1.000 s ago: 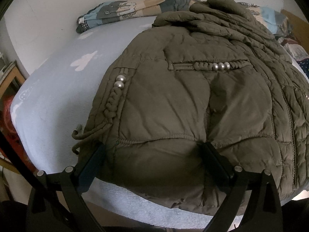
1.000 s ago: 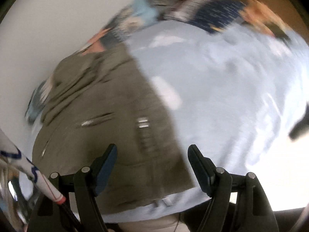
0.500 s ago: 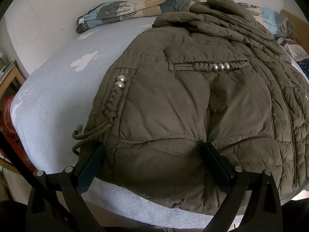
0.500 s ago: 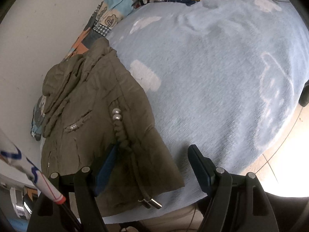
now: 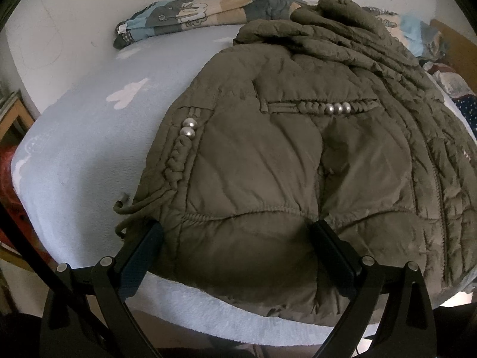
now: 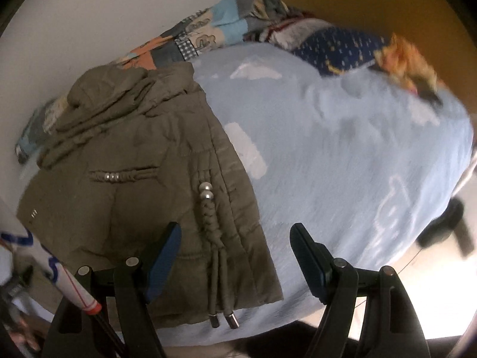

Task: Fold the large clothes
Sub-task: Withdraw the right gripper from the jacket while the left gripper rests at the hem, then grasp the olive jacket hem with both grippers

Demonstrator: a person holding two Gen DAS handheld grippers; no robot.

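Right wrist view: right gripper (image 6: 235, 250) has swung from the bare blue bed (image 6: 342, 155) back over the near right corner of the jacket (image 6: 143, 179); the picture was smeared a second ago, sharper half a second ago, and now has the hem corner framed between the fingers.
Left wrist view: unchanged across the three pictures; left gripper (image 5: 238, 250) sits at the same spot on the jacket (image 5: 283, 161) hem.
Right jaws: wide apart, width unchanged, pressing on nothing; the braided cord (image 6: 213, 226) with its metal tips lies between them in the picture.
Left jaws: wide apart, a bulge of padded hem between them; the fingers touch the cloth at its sides, but I cannot tell whether they truly clamp it.
Meaning for the task: both tools now line up along the near hem, which reads as the set-up for lifting that edge and folding it away; no such fold is made yet.
Jacket place: flat on the bed, centre and right of the left view, left half of the right view.
Jacket axis: long axis runs from lower frame to upper frame; hem toward the cameras, bunched collar end toward the patterned bedding (image 5: 193, 15) by the wall.
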